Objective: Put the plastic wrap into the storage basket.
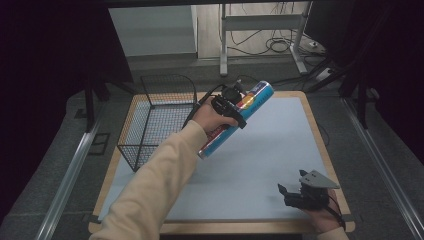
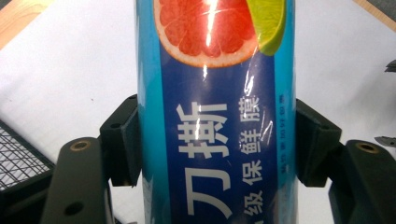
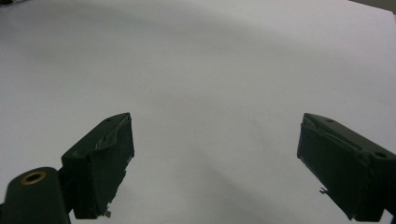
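Note:
A long blue tube of cling film [image 1: 239,116], printed with a grapefruit slice and white characters, hangs tilted above the pale mat. My left gripper [image 1: 227,107] is shut on it around its middle. In the left gripper view the tube [image 2: 215,112] runs upward between the two black jaws, which press its sides. My right gripper [image 1: 292,195] rests low at the table's front right corner. In the right gripper view the gripper [image 3: 215,154] is open, its jaws wide apart with bare mat between them.
A black wire basket [image 1: 155,117] stands at the table's left side, just left of the held tube; its mesh corner [image 2: 18,161] appears in the left gripper view. The pale blue mat [image 1: 260,170] covers the wooden tabletop. A desk frame and cables lie beyond the far edge.

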A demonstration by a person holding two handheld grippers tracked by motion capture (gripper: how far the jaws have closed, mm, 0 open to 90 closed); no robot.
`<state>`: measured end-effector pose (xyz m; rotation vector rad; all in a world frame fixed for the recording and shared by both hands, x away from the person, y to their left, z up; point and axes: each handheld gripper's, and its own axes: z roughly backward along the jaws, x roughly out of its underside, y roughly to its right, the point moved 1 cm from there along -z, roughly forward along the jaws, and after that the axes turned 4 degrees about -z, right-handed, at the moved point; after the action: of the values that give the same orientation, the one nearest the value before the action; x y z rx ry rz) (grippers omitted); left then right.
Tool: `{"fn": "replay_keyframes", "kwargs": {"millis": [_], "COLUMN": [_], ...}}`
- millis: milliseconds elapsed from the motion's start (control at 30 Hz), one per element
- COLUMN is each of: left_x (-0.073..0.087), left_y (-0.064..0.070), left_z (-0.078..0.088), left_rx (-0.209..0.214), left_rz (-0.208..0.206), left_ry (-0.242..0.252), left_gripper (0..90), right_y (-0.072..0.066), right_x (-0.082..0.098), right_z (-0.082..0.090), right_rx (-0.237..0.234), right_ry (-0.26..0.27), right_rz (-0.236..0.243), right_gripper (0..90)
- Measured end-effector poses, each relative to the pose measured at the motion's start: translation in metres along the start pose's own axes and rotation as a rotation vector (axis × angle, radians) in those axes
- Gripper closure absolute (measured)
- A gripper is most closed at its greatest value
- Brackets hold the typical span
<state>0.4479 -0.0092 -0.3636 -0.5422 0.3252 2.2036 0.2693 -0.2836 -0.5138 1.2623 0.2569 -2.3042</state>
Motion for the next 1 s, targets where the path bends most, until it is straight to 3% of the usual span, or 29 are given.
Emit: {"fn": "replay_keyframes", "kwargs": {"millis": [567, 1000], "left_x": [-0.009, -0.007], "left_y": [-0.013, -0.034], "left_z": [0.017, 0.03], "left_rx": [-0.046, -0.105], "left_rz": [-0.001, 0.006], "left_ry": [0.008, -0.007], "left_gripper": [31.8, 31.8], "right_y": [0.001, 0.002], "right_x": [0.0, 0.0], "right_z": [0.001, 0.0], "right_rx": [0.002, 0.005], "right_ry": [0.003, 0.001], "right_rz": [-0.005, -0.006], "right_gripper": [11.0, 11.1]}}
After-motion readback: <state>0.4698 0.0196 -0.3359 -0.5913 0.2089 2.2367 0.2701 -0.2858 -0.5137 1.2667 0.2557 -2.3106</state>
